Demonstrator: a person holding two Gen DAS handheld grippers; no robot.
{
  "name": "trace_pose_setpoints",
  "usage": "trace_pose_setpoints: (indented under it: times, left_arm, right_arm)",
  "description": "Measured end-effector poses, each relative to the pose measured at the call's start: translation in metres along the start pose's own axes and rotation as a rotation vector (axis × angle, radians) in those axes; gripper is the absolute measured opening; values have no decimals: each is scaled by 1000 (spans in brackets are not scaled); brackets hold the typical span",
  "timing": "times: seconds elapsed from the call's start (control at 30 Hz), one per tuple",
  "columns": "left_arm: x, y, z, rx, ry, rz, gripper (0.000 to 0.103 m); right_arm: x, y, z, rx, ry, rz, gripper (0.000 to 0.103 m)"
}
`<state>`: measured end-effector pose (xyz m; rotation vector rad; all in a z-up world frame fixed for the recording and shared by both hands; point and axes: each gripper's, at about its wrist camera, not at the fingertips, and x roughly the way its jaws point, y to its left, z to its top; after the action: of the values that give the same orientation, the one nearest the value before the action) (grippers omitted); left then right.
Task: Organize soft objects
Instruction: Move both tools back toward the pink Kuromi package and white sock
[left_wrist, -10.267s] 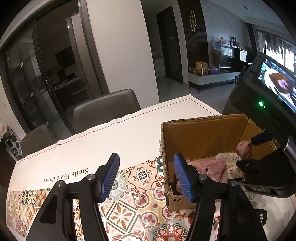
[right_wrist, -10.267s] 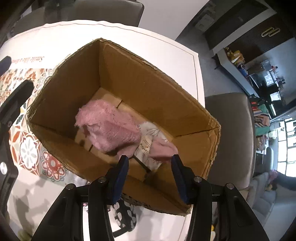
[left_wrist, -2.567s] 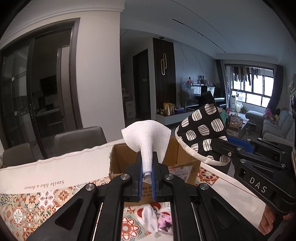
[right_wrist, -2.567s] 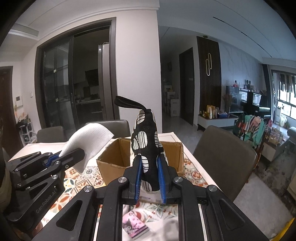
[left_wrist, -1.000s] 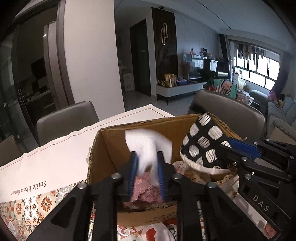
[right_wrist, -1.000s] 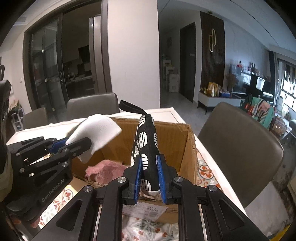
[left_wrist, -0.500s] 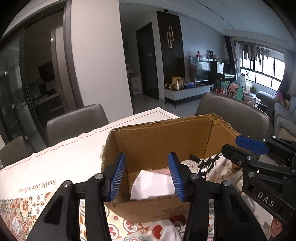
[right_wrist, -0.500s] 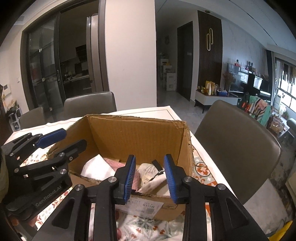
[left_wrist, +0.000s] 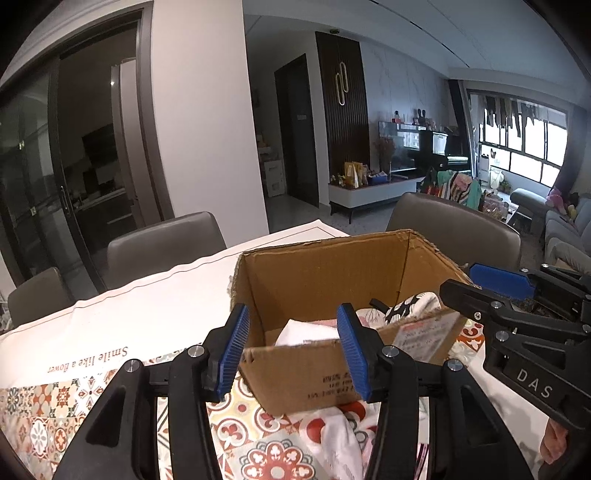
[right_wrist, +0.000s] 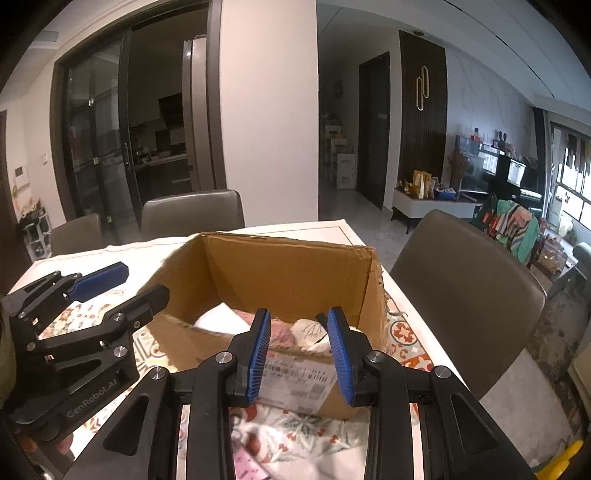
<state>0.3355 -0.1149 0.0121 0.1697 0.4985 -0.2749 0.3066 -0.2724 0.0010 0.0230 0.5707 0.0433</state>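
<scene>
An open cardboard box (left_wrist: 325, 266) (right_wrist: 295, 266) stands on the patterned tablecloth. Inside it lie a white cloth (left_wrist: 303, 334) (right_wrist: 221, 319), a pink fuzzy cloth (right_wrist: 280, 330) and a black-and-white spotted piece (left_wrist: 410, 306). My left gripper (left_wrist: 293, 350) is open and empty, just in front of the box's near wall. My right gripper (right_wrist: 299, 350) is open and empty, also in front of the box. Each gripper shows in the other's view, the right (left_wrist: 480, 286) and the left (right_wrist: 122, 284).
Patterned fabric lies on the table before the box (left_wrist: 332, 439) (right_wrist: 295, 428), with a pink item (right_wrist: 243, 465) at the lower edge. Grey chairs stand behind the table (left_wrist: 166, 240) and to the right (right_wrist: 461, 266). The table edge runs at right (right_wrist: 436, 343).
Both grippers let go of their cloths into the box and opened. They have since drawn back and up a little from the box.
</scene>
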Motion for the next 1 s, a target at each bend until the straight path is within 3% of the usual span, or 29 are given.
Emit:
trace_pose_setpoints:
  times: [0.1,0.27,0.37,1.0]
  left_arm:
    - [-12,1,-1,-2,-9,4,49]
    - [-32,4,-9,-3,-18,10,51]
    - [-41,2,-14,1,-23,22,51]
    - [-69,8,-74,-9,47,28,52]
  right_arm:
    - [-11,3,-2,6,-13,6,44]
    - [-26,10,-10,5,-14,21,45]
    - [-34,12,-15,13,-6,22,53]
    - [-50,29,-67,-28,138,51,54]
